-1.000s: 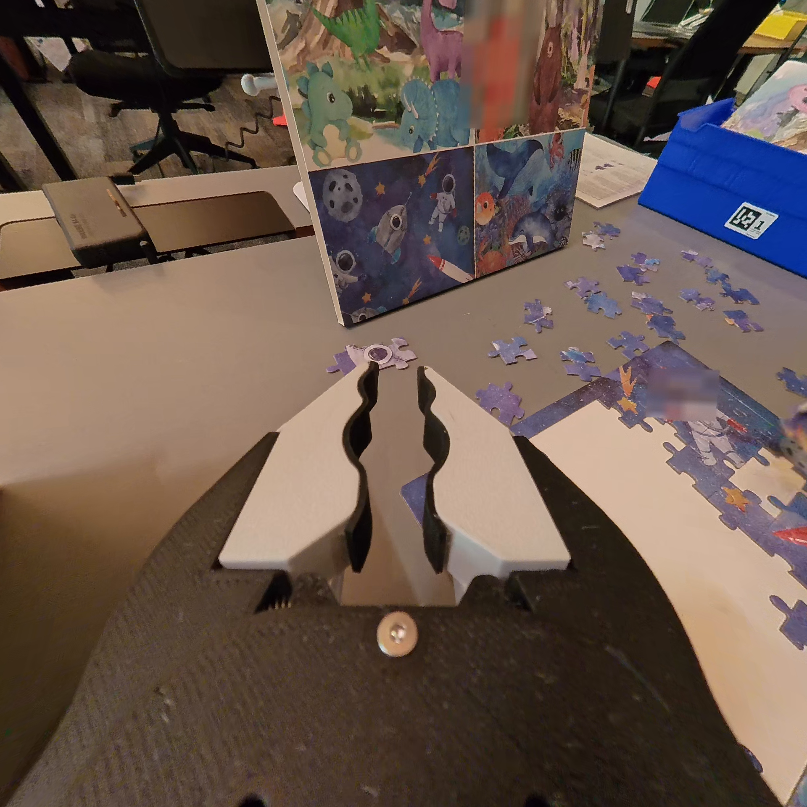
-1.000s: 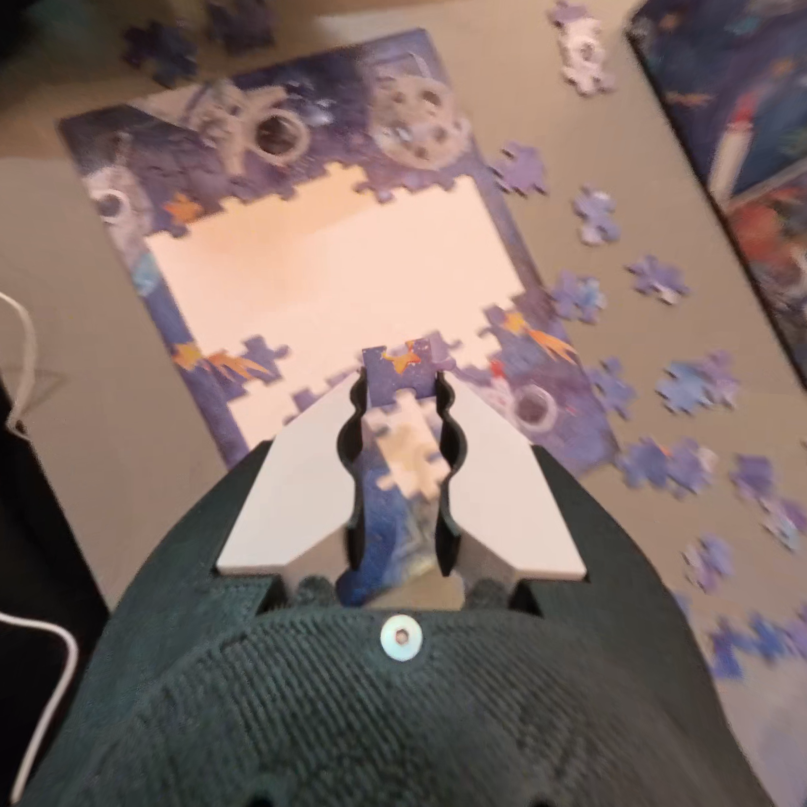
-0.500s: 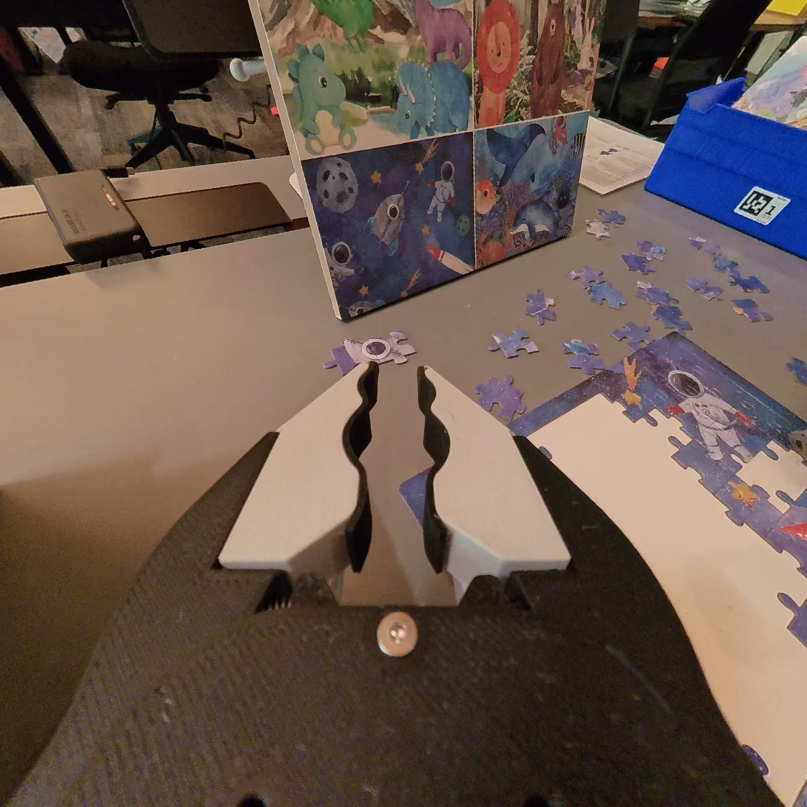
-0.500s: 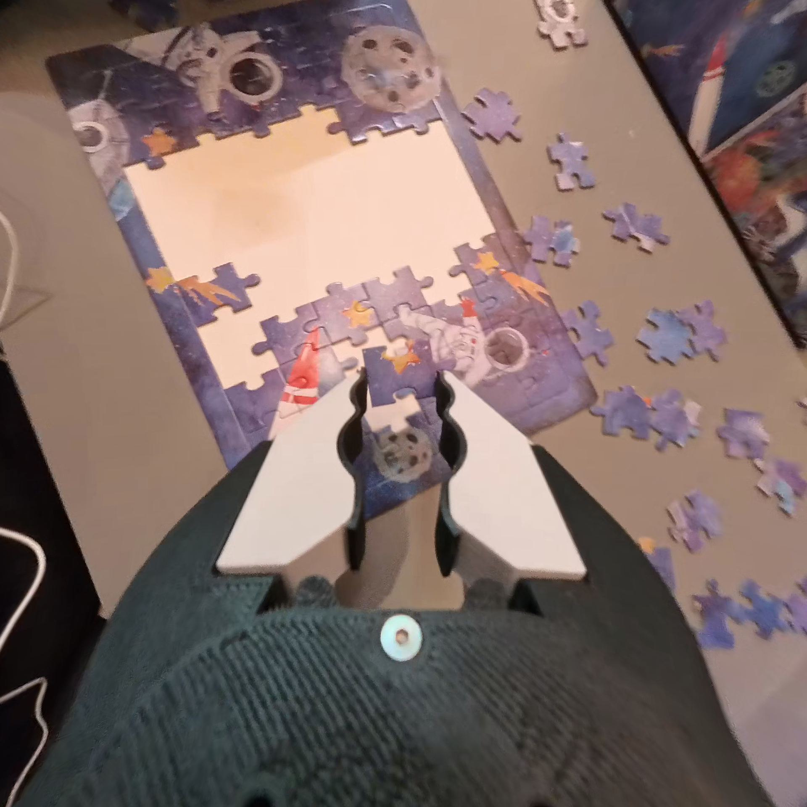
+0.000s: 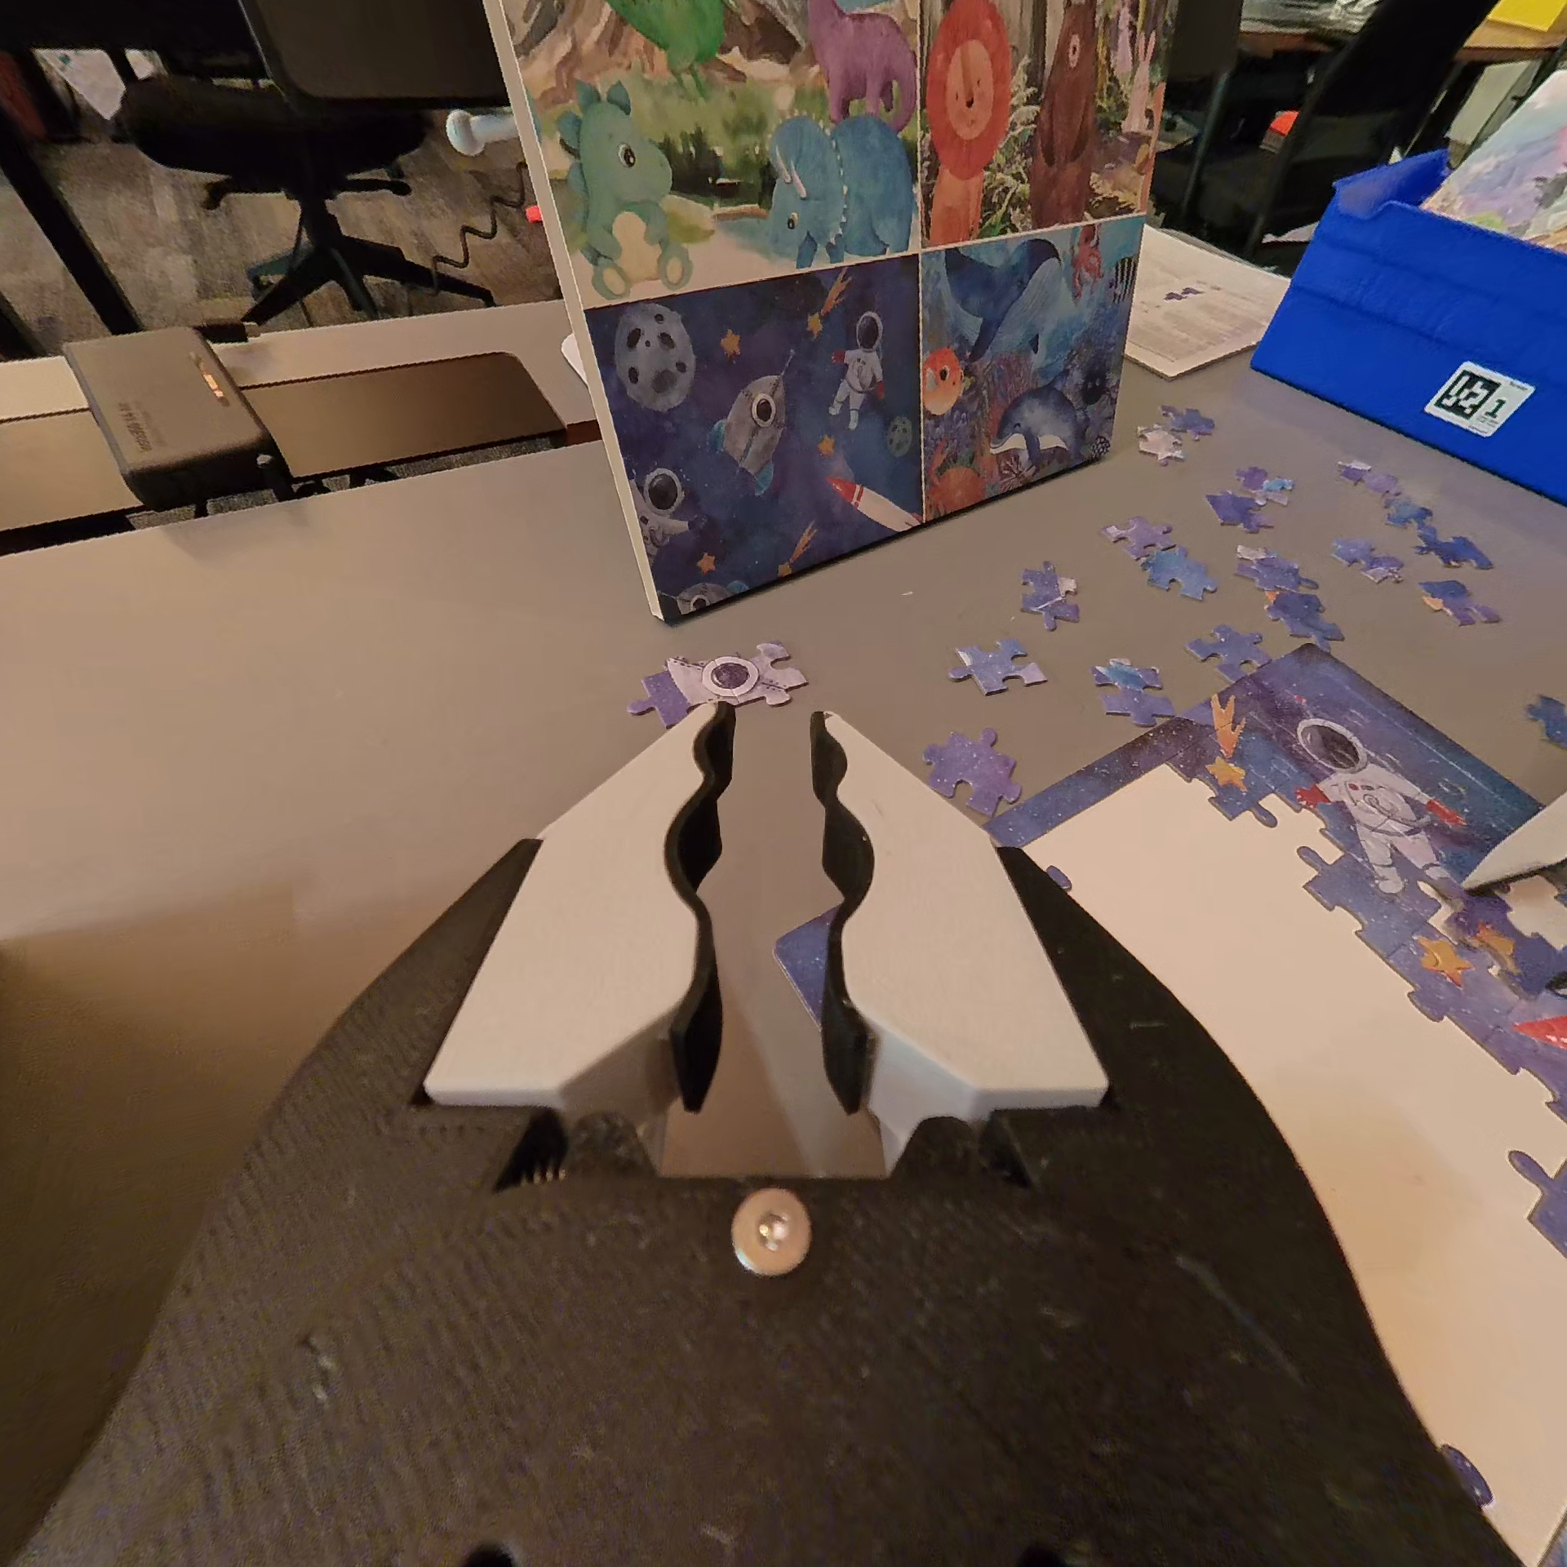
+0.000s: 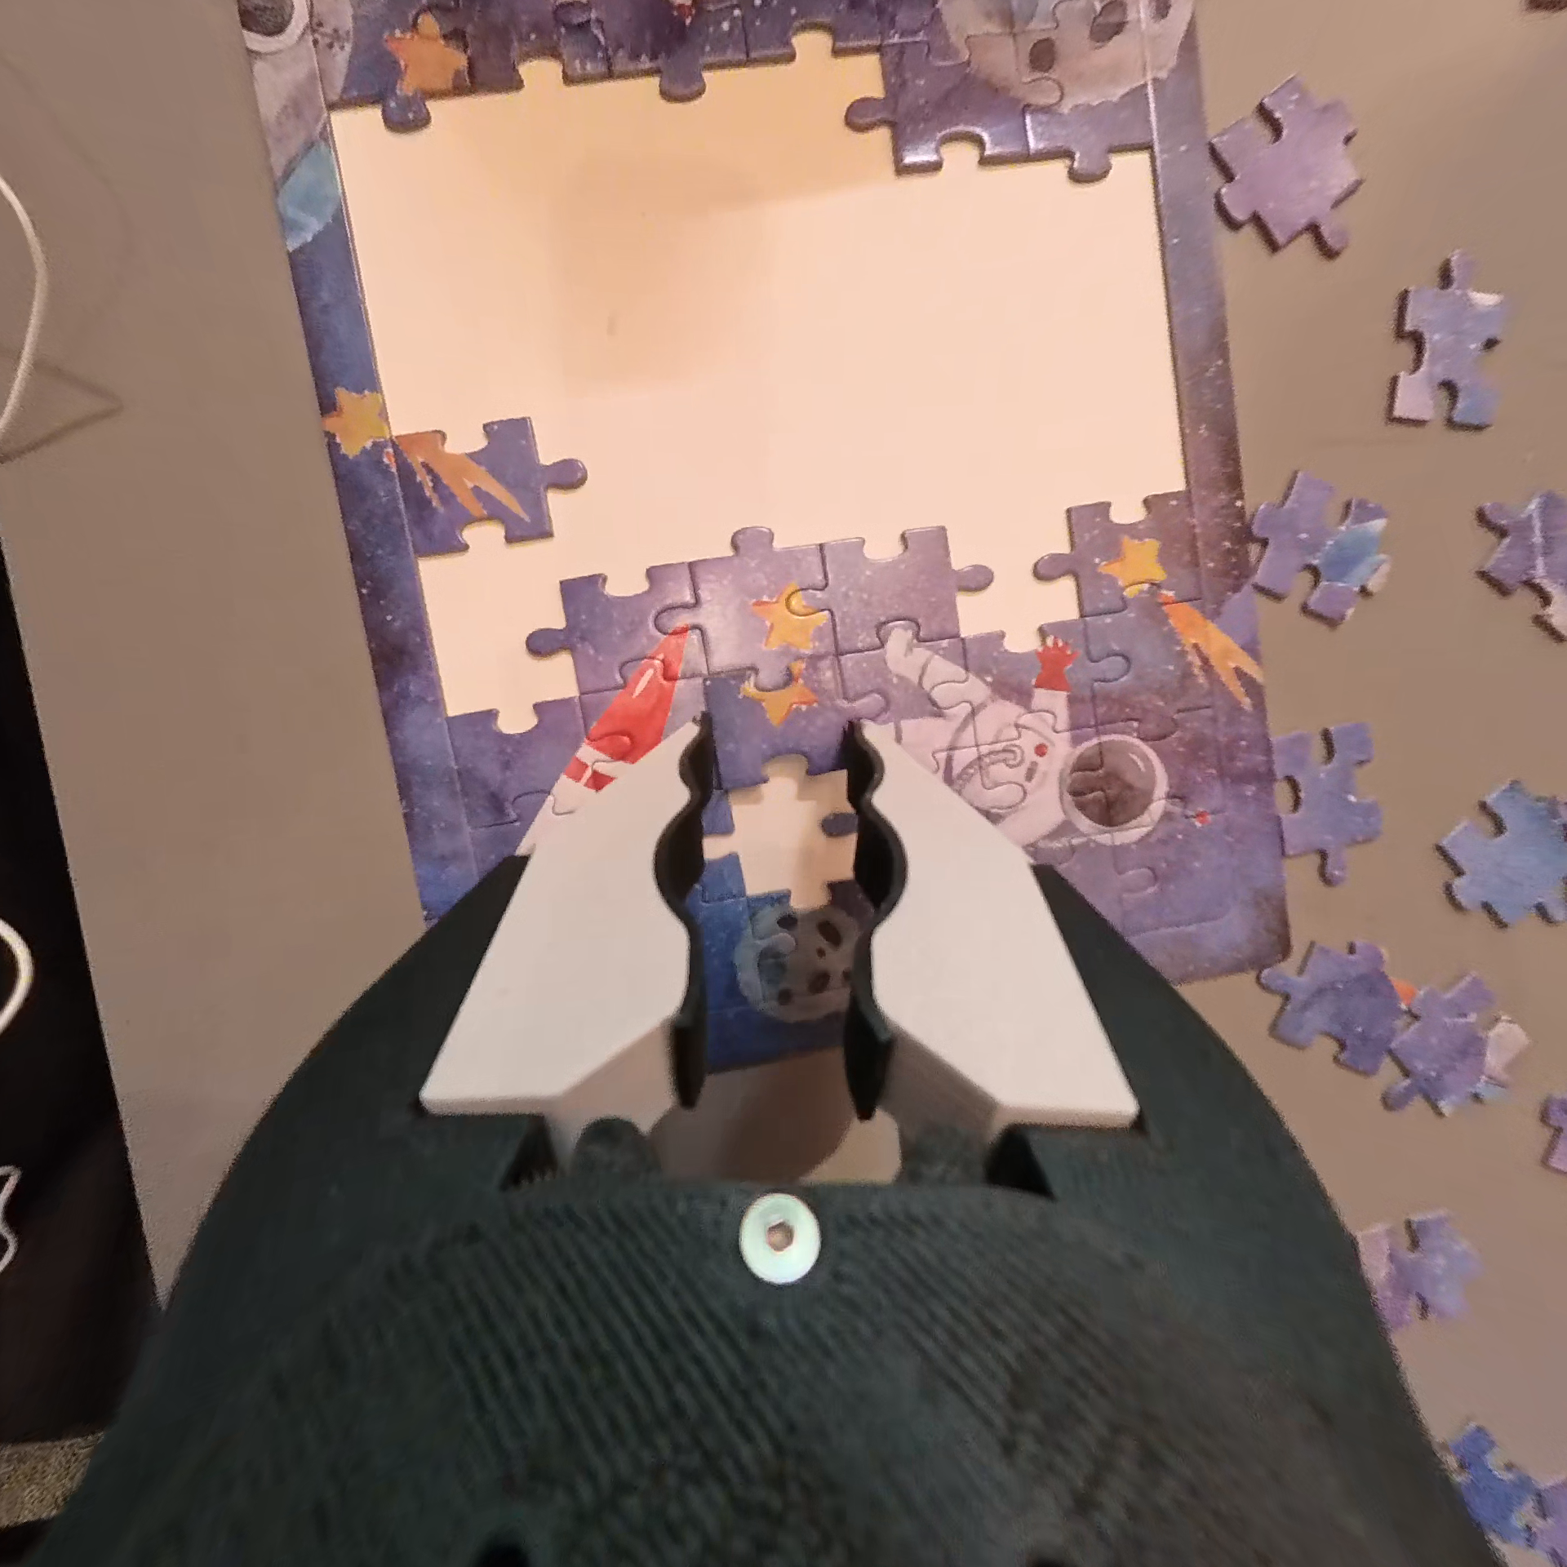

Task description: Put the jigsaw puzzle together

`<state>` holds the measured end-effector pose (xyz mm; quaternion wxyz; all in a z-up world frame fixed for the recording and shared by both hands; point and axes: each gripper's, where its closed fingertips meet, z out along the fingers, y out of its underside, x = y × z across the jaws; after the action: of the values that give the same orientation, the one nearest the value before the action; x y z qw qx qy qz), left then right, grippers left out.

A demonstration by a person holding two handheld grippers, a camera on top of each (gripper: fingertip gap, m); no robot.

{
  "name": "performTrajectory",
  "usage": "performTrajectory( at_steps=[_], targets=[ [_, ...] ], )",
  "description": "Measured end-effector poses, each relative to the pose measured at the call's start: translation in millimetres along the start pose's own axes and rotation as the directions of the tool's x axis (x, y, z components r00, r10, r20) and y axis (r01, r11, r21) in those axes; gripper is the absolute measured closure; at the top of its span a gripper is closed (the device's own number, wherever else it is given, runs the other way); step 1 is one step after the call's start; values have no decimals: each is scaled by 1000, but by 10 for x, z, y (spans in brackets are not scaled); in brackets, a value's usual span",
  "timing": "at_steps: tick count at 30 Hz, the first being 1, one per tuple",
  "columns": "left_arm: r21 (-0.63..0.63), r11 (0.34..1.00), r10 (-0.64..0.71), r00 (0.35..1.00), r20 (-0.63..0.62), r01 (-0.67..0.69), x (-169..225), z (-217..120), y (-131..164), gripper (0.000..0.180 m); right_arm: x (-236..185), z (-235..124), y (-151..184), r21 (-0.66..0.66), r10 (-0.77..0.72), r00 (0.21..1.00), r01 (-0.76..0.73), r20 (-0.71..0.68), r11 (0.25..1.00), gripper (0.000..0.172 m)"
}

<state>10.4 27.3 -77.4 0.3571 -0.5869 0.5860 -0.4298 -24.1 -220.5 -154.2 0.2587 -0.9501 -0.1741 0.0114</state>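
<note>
My right gripper [image 6: 776,731] is shut on a blue puzzle piece with a yellow star [image 6: 763,721], held flat between the fingertips. It hovers just above the near end of a space puzzle board [image 6: 746,339], over a piece-shaped empty slot [image 6: 793,835] between the red rocket and the astronaut. My left gripper [image 5: 772,721] is open and empty above the grey table [image 5: 339,721], just short of two joined pieces with a round porthole [image 5: 725,678]. The board also shows in the left wrist view [image 5: 1229,975], with a right finger [image 5: 1518,856] at the edge.
A picture-covered puzzle box [image 5: 831,297] stands upright behind the left gripper. Several loose blue pieces lie right of the board [image 6: 1323,551] and near the box [image 5: 1272,577]. A blue bin [image 5: 1424,339] sits far right, a paper sheet [image 5: 1196,314] behind. A white cable [image 6: 17,254] lies at the left. The tips of one gripper are about 25 centimeters away from the tips of the other.
My right gripper has carried the star piece toward the near end of the board and lower, over the empty slot. The piece stayed in the grasp. The left gripper has hardly moved.
</note>
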Motion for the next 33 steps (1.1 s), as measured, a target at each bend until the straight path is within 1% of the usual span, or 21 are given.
performTrajectory(
  at_steps=[15, 22, 27, 33],
  targets=[
    [-2, 1000, -1, 1000, -2, 1, 0, -2, 0, 164, 8, 26, -5, -20, 24, 999, -23, 44, 1000, 141],
    [-2, 1000, -2, 1000, -2, 2, -1, -2, 1, 164, 22, 24, -16, -31, 19, 999, -17, 43, 999, 142],
    [-4, 1000, -2, 1000, -3, 2, 1, -1, 5, 164, 0, 12, -70, -17, 18, 999, -17, 45, 1000, 142],
    [-6, 1000, -3, 1000, -6, 3, 6, 4, 7, 163, -124, 15, -174, -10, -7, 999, 7, 54, 1000, 142]
  ],
)
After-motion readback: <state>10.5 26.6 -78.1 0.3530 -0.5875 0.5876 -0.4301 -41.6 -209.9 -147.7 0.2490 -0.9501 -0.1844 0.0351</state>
